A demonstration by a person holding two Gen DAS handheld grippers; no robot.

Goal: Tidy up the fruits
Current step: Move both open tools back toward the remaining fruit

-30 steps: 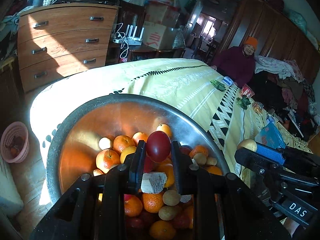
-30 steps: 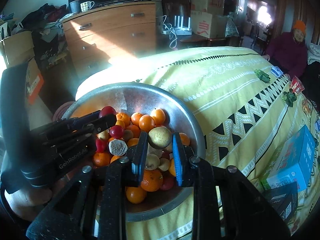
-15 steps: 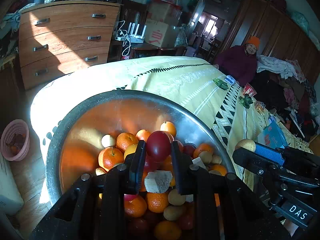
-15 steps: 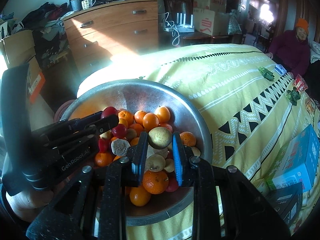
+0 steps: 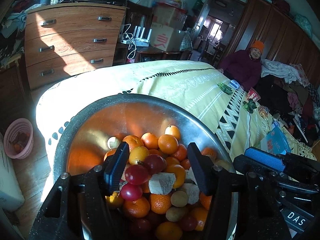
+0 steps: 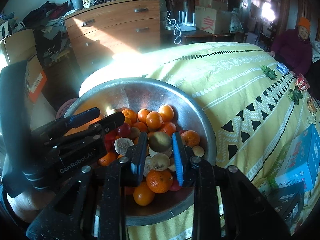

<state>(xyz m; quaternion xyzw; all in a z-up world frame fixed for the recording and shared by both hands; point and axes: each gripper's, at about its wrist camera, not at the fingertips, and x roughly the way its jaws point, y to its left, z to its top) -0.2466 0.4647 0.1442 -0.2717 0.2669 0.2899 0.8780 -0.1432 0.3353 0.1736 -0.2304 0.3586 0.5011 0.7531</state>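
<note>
The left gripper is opening over the metal bowl, nothing pinched, a red fruit lying loose on the pile. The right gripper, nearer, clenches a brownish fruit above the bowl's oranges.

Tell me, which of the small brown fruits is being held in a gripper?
The round brown fruit pinched between the right gripper pads, lifted above the metal bowl. The other brown ones lie loose in the pile.

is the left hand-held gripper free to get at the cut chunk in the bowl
Probably yes: the left hand-held gripper, its jaws opening with nothing gripped, sits right above the cut chunk, which lies exposed on top of the fruit pile in the bowl.
</note>
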